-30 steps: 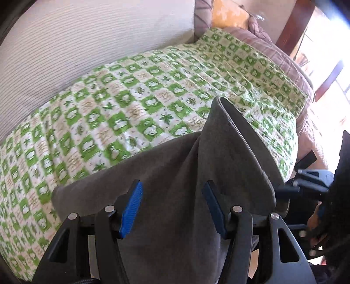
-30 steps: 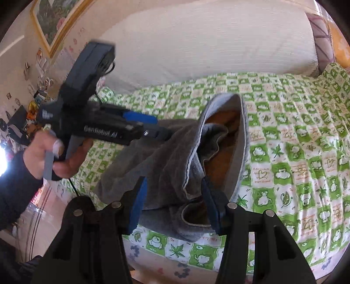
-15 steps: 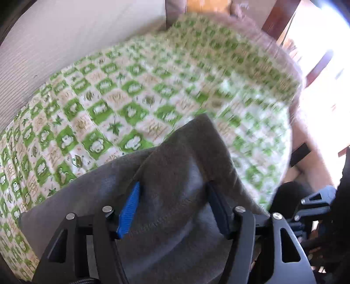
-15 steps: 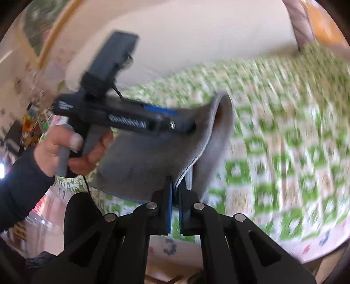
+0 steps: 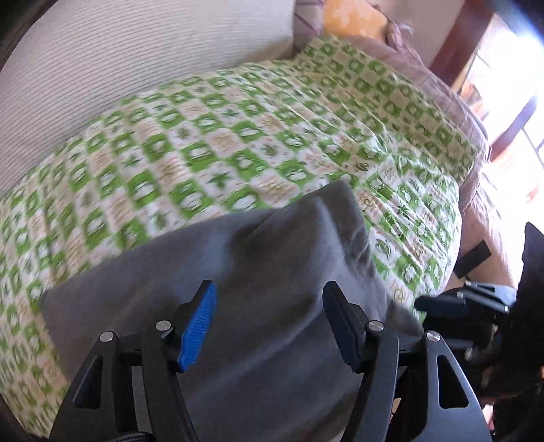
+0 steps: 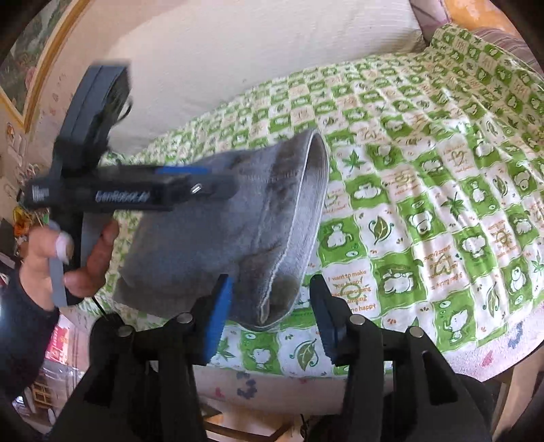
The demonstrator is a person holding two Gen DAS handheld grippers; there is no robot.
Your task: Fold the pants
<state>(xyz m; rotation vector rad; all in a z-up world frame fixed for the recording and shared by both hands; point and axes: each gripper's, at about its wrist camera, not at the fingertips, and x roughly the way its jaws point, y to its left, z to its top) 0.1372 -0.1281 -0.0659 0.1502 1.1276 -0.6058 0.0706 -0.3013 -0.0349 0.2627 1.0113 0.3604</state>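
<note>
Grey pants (image 5: pixel 272 244) lie bunched on the green-checked bed cover (image 5: pixel 238 136), with one fold standing up. My left gripper (image 5: pixel 268 287) hangs over them, its jaws wide. The cloth bulges between the fingers, and the blue pad (image 5: pixel 199 326) shows bare. From the right wrist view a hand (image 6: pixel 85 258) holds that left gripper (image 6: pixel 217 185) against the pants (image 6: pixel 221 238). My right gripper (image 6: pixel 270 282) is at the near hem and its jaws are opening. The hem lies between them, clear of the right pad. The right gripper (image 5: pixel 442 301) also shows at the bed's edge in the left wrist view.
A white ribbed cushion (image 5: pixel 119 68) backs the bed, with an orange pillow (image 5: pixel 353 17) and a purple striped blanket (image 5: pixel 425 68) at the far end. The cover (image 6: pixel 442 204) spreads bare to the right of the pants. A framed picture (image 6: pixel 27 68) hangs on the wall.
My right gripper was shut on the pants' hem half a second ago and now stands apart around it. The raised fold has sunk lower. The left gripper shifted slightly over the cloth.
</note>
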